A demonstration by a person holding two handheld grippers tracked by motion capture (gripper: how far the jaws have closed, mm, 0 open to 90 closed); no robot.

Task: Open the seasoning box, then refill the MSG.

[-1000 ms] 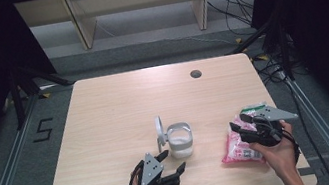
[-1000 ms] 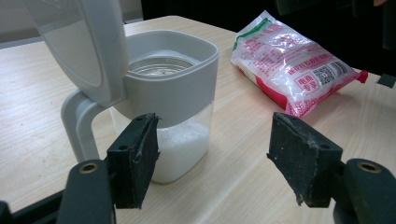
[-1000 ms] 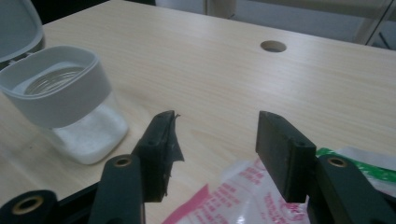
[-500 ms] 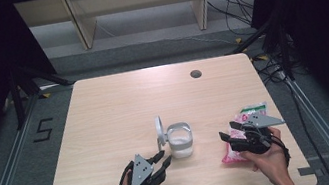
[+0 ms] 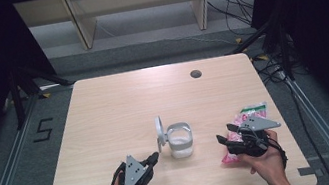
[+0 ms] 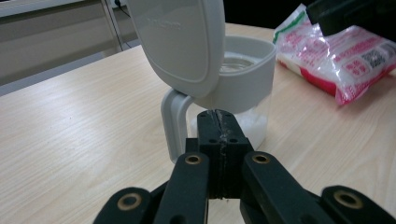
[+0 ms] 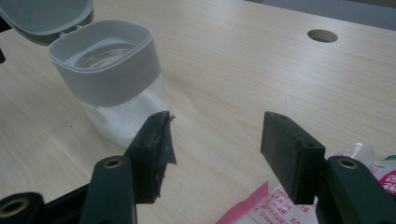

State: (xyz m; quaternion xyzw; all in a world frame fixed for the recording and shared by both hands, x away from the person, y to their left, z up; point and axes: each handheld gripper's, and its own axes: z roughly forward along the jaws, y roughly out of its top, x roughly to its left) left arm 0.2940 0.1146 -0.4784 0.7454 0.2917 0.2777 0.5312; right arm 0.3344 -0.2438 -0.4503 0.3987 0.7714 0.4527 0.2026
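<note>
Tongs on the left (image 6: 218, 122) have just been closing and now stand fully shut with nothing between them, tips just short of the container (image 6: 243, 88), on its hinge side under the raised lid (image 6: 180, 42). Lid likely left up so the mouth stays free for filling. Right tongs (image 7: 212, 140) stand wide with nothing between the pads, above the pink packet (image 5: 234, 142), beside the container on the side away from the lid. Container stands upright on the surface (image 5: 115, 111), white powder in its base.
</note>
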